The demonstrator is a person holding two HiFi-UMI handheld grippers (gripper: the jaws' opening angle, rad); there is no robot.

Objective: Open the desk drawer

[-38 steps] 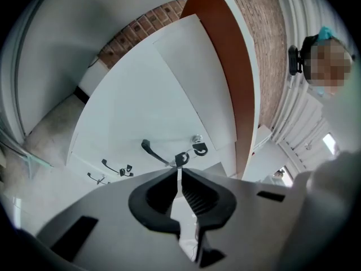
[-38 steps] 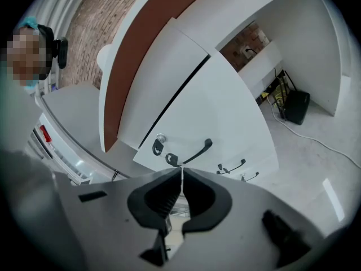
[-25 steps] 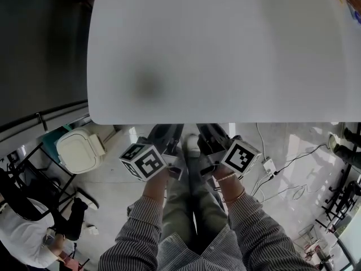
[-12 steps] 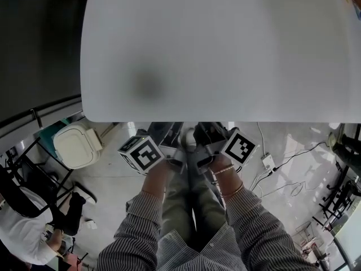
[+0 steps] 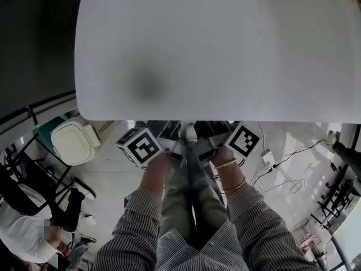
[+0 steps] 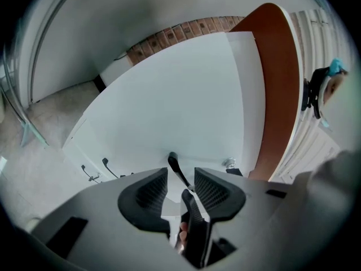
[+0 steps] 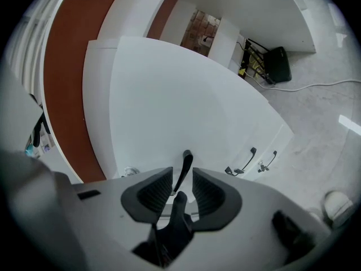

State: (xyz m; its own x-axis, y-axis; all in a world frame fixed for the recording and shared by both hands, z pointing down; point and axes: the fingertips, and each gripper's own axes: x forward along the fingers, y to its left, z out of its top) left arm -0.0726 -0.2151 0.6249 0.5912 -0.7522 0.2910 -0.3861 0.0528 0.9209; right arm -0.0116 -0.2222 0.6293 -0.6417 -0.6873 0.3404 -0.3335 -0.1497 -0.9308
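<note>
The left gripper (image 6: 180,179) has just opened its fingers wide, with the black handle (image 6: 172,161) loose between them at twelve o'clock. The right gripper (image 7: 182,179) matches: fingers just opened wide, handle between.

place: office or lab workroom | evidence: wide white tabletop (image 5: 225,49) over the right tool (image 7: 182,178); black-handled white cabinet (image 7: 260,140) to its right; power strip (image 5: 268,158) and cables (image 5: 307,151) on glossy floor (image 5: 113,174) right of it

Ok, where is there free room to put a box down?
The desktop is bare over all that shows, from left edge to front edge. The floor below is crowded: a white bin at left, a power strip at right, the person's legs between.
</note>
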